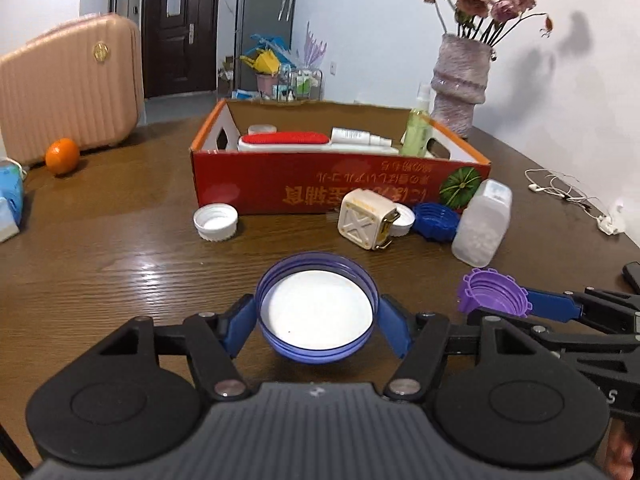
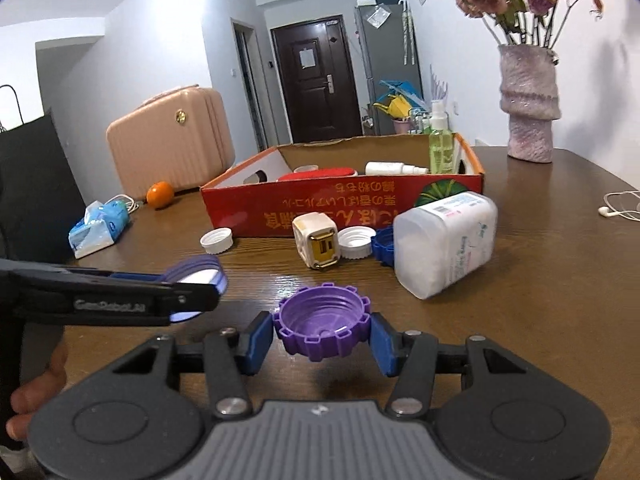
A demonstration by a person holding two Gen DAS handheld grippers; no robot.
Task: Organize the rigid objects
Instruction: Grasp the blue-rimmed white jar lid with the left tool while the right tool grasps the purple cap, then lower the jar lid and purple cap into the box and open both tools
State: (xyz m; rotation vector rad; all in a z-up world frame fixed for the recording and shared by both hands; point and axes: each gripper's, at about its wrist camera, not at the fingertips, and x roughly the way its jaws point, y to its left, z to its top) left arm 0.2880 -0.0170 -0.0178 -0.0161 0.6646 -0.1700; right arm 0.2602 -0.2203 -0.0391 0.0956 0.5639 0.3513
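Observation:
My left gripper [image 1: 317, 322] is shut on a wide blue lid with a white inside [image 1: 317, 312], held above the wooden table. My right gripper [image 2: 322, 334] is shut on a purple notched cap [image 2: 323, 326]; it also shows at the right of the left wrist view [image 1: 494, 294]. A red cardboard box [image 1: 320, 188] stands ahead, holding a red-topped case [image 1: 286, 140], a white tube [image 1: 358, 136] and a green spray bottle [image 1: 418, 128]. In front of the box lie a white cap [image 1: 216, 222], a cream cube [image 1: 366, 220], a dark blue cap [image 1: 436, 222] and a translucent white jar [image 1: 482, 222] on its side.
A pink suitcase [image 1: 68, 84] and an orange [image 1: 62, 156] sit at the far left. A tissue pack [image 2: 98, 228] lies left. A vase of dried roses [image 2: 528, 104] stands at the back right. Earphone cables [image 1: 568, 194] and a dark phone [image 1: 632, 276] lie at the right edge.

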